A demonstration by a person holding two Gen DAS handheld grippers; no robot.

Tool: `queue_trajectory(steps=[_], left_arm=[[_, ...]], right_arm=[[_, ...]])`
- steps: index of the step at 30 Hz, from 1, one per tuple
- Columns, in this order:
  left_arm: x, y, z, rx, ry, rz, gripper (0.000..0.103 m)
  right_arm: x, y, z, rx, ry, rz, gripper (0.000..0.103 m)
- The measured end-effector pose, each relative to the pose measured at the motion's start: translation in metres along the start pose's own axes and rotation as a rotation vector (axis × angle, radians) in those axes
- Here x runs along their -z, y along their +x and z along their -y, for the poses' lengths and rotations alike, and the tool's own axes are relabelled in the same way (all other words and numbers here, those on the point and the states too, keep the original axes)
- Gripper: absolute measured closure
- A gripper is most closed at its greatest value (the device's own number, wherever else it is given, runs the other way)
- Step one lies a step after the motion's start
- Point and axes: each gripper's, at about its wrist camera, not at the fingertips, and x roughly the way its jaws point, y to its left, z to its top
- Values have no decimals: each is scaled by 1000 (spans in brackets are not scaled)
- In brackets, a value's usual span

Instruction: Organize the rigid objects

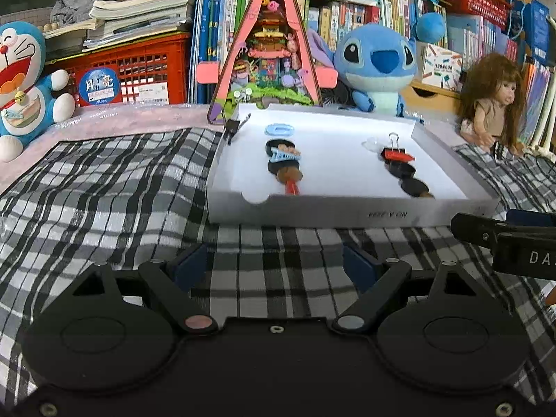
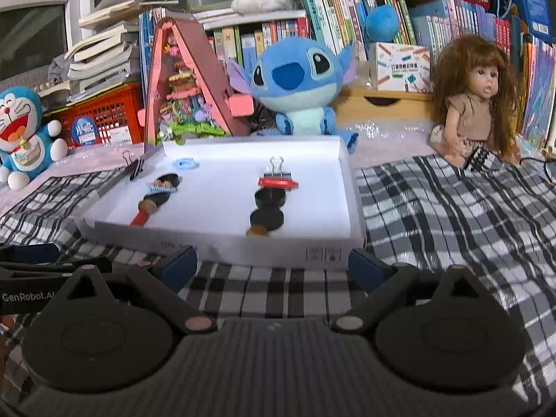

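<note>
A shallow white box tray [image 1: 347, 210] [image 2: 222, 243] lies on the checked cloth. Inside, two rows of small items run front to back. The left row [image 1: 283, 165] [image 2: 156, 191] has black discs, a blue claw clip, a brown piece and a red piece, with a light blue ring [image 1: 279, 129] [image 2: 185, 164] behind. The right row [image 1: 403, 170] [image 2: 269, 205] has a black binder clip [image 1: 393, 139] [image 2: 277, 170], a red clip and black discs. Another binder clip [image 1: 233, 127] [image 2: 133, 166] is clipped on the tray's far left rim. My left gripper [image 1: 276, 266] and right gripper [image 2: 272, 266] stand open and empty just before the tray's front wall.
Behind the tray stand a pink triangular toy house [image 1: 267, 52], a blue plush [image 1: 377, 66], a blue and white cat plush [image 1: 21, 83] and a long-haired doll [image 2: 476, 104]. Red crates [image 1: 128, 76] and bookshelves fill the back. The right gripper's body [image 1: 504, 239] shows at the left wrist view's right edge.
</note>
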Motion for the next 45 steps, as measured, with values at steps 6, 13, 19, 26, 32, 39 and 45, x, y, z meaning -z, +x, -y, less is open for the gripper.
queue_trajectory(steps=[6, 13, 19, 26, 32, 39, 45], left_arm=[[8, 3, 2, -13, 8, -6, 18], [11, 6, 4, -29, 11, -18, 16], [11, 9, 8, -53, 31, -30, 13], [11, 11, 8, -70, 27, -37, 9], [11, 13, 6, -85, 13, -45, 4], [11, 15, 5, -95, 5, -51, 1], [11, 15, 6, -96, 6, -51, 0]], right_arm=[[14, 6, 2, 17, 13, -34, 5], [22, 14, 3, 41, 14, -69, 4], [22, 17, 2, 47, 10, -87, 0], [23, 20, -2, 61, -10, -107, 0], [23, 22, -4, 71, -26, -116, 0], [23, 23, -3, 71, -26, -118, 0], [23, 23, -3, 71, -25, -118, 0]])
